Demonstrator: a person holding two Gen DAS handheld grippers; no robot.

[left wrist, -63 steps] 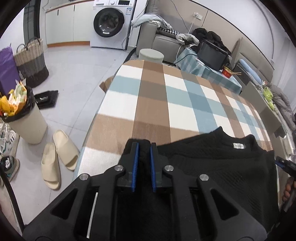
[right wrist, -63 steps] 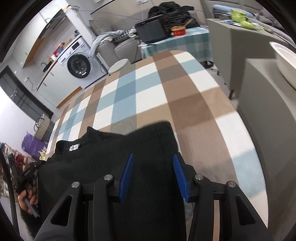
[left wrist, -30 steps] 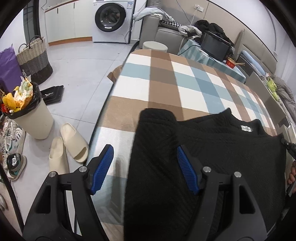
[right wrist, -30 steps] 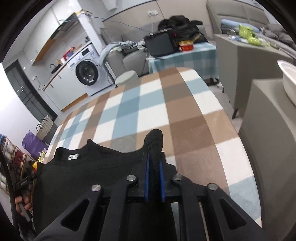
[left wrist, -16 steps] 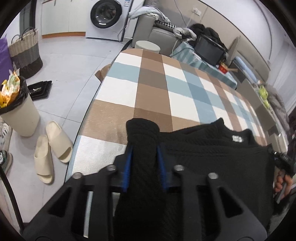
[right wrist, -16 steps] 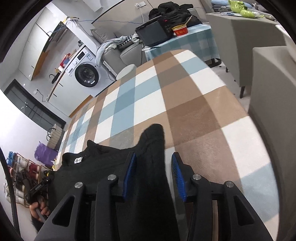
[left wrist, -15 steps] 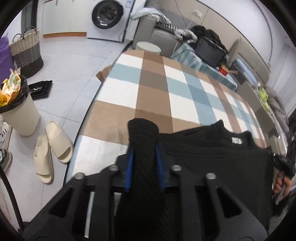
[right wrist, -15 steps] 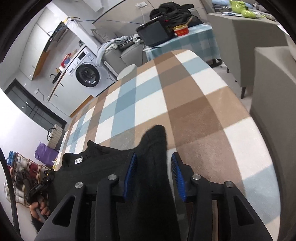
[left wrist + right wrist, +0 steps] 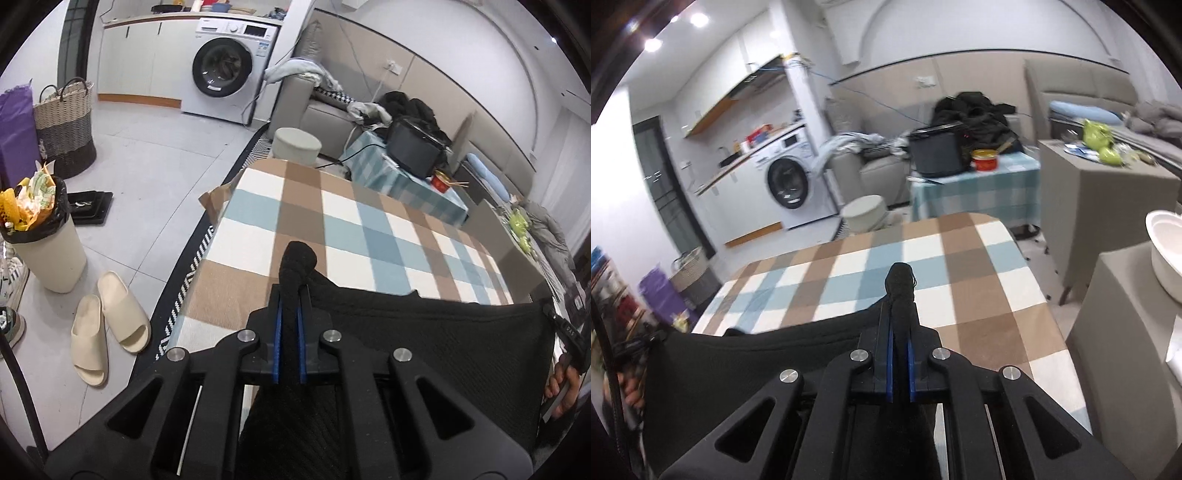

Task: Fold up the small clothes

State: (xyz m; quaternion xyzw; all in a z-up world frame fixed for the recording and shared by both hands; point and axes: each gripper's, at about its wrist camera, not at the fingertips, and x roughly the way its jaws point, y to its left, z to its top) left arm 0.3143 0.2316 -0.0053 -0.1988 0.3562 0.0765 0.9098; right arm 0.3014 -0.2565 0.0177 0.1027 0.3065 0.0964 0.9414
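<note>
A black knit sweater (image 9: 436, 343) hangs stretched between my two grippers above the near end of the checked table (image 9: 354, 229). My left gripper (image 9: 290, 328) is shut on one bunched corner of it, which sticks out past the blue pads. My right gripper (image 9: 900, 332) is shut on the other bunched corner (image 9: 901, 284). In the right wrist view the sweater (image 9: 746, 362) spans to the left, its top edge taut. The sweater's lower part is hidden below the grippers.
The table (image 9: 923, 258) carries a brown, blue and white checked cloth. Left of it on the floor are a full bin (image 9: 40, 236), slippers (image 9: 107, 325) and a basket (image 9: 64, 125). A white stool (image 9: 297, 146), sofa and washing machine (image 9: 225, 79) stand behind. A grey cabinet with a white bowl (image 9: 1165, 254) is on the right.
Both grippers have closed fully on the sweater's corners and lifted it off the table. The sweater now hangs stretched between them; the collar label is no longer visible.
</note>
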